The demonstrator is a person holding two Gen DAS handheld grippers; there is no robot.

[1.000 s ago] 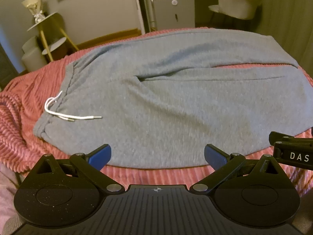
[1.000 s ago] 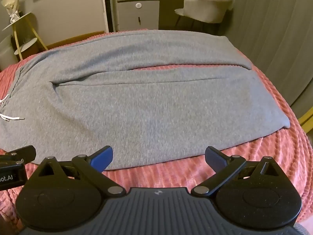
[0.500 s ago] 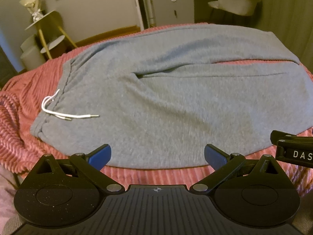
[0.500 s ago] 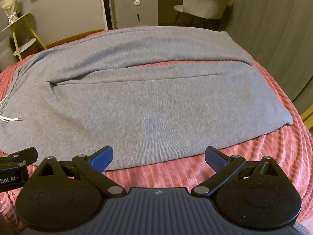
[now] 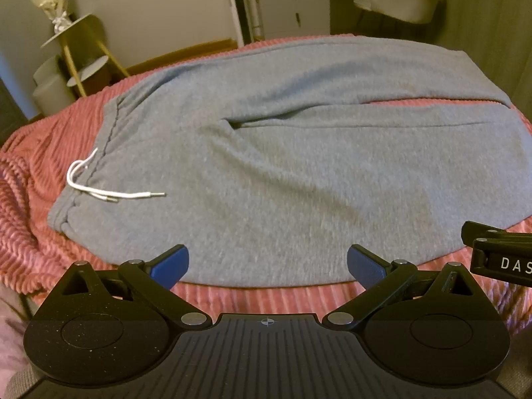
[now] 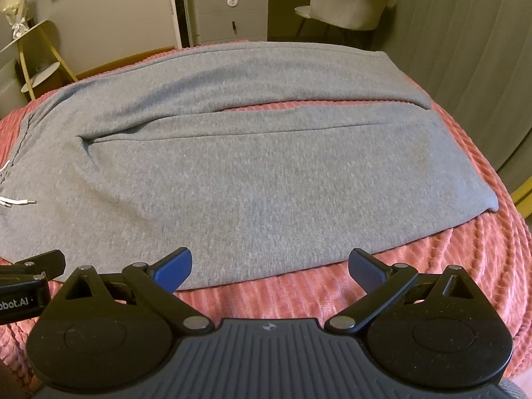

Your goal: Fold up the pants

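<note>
Pants (image 5: 299,179), grey sweatpants, lie spread flat across a pink ribbed blanket (image 5: 30,206) on the bed. The waistband sits at the left. Both legs run toward the right, separated by a narrow wedge of visible blanket. The near leg (image 6: 266,183) is closest to both tools; the far leg (image 6: 249,73) lies behind it. No fold appears made yet.

Left gripper (image 5: 267,262) hovers at the near edge of the pants, toward the waistband end. Its blue fingers (image 5: 169,262) stand wide apart and hold nothing. Right gripper (image 6: 270,264) hovers at the near hem line, further along the near leg, just right of the left tool. Its fingers (image 6: 174,266) are likewise spread and empty. Whether either tool touches the fabric cannot be determined.

A white drawstring (image 5: 99,189) lies loose on the front panel near the waistband, its tips pointing right.

Likely faults from this position:
- Single-layer grasp. Pinching only the top layer at the near edge would separate the leg layers and cause bunching.
- Blanket capture. The soft ribbed blanket lies directly under the hem; a deep grasp could lift it with the pants.
- Uneven lift. Unequal height between the two tools would skew the fold, leaving the legs misaligned.
- Drawstring trapped inside the fold, producing a lump.
</note>
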